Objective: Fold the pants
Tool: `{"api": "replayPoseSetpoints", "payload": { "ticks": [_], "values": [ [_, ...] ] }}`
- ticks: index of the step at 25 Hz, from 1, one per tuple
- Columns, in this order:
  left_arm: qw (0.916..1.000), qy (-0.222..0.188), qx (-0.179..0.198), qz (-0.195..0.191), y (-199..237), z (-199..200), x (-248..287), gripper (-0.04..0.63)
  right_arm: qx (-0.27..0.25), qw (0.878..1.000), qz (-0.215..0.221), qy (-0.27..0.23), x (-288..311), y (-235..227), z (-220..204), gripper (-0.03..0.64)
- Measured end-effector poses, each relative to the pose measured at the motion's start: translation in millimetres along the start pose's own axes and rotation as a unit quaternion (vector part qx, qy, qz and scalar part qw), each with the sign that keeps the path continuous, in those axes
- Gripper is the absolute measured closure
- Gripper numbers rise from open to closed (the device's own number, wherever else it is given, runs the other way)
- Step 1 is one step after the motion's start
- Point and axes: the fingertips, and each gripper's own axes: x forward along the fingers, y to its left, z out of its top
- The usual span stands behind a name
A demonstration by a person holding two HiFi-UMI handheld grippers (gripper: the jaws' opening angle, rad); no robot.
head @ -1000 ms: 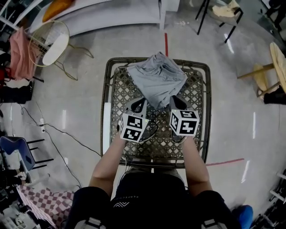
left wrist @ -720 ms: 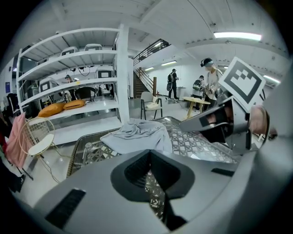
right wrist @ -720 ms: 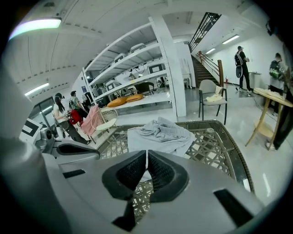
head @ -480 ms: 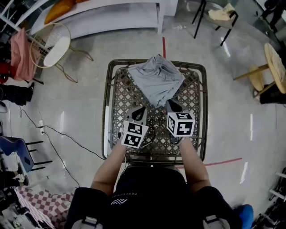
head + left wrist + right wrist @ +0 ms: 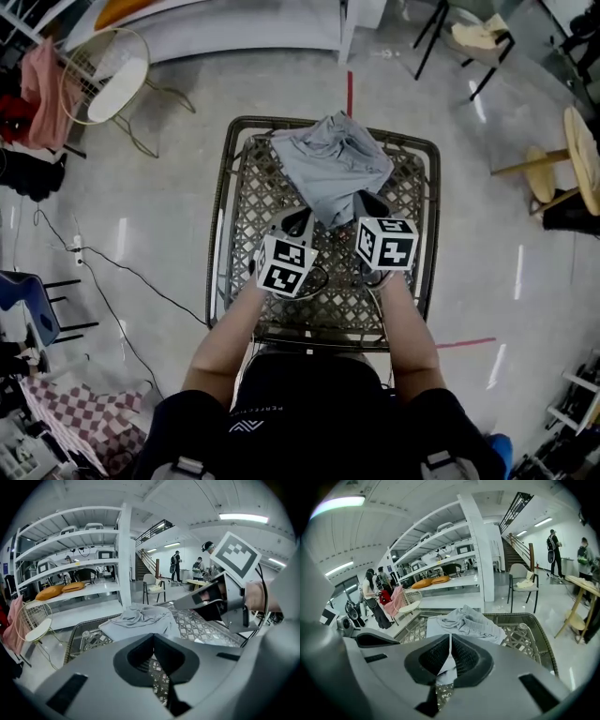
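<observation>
In the head view the grey pants [image 5: 330, 167] lie in a loose, wrinkled heap on the far half of the woven table [image 5: 218, 246], with one edge over its far rim. The left gripper [image 5: 298, 221] and the right gripper [image 5: 367, 202] point at the near edge of the heap from both sides of its lower corner. Half a second ago both tips stood a little back from the cloth; now they are just beside it again, as they were one second ago. The pants keep the same shape and the same place on the table. In the left gripper view the left gripper [image 5: 153, 641] has its fingers pressed together with nothing between them, and only the table [image 5: 197, 627] shows under them. The pants [image 5: 140, 619] lie just ahead, and the right gripper [image 5: 187, 603] comes in from the right. In the right gripper view the right gripper [image 5: 450, 641] also has its fingers pressed together. A bit of pale grey cloth shows in the gap under them, but I cannot tell whether it is caught or only lies behind. The pants [image 5: 471, 620] rest ahead on the table [image 5: 527, 637].
</observation>
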Motion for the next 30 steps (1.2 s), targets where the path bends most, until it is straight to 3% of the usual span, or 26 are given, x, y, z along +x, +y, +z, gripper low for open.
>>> {"api": "replayPoseSetpoints", "payload": {
  "ticks": [20, 30],
  "values": [
    [0.9999, 0.014, 0.002, -0.002, 26, 18, 64, 0.586, -0.085, 0.995, 0.051, 0.024, 92, -30, 58, 0.574],
    [0.9997, 0.018, -0.018, 0.000, 48, 17, 78, 0.586, -0.115, 0.990, 0.067, 0.047, 122, -31, 59, 0.574]
  ]
}}
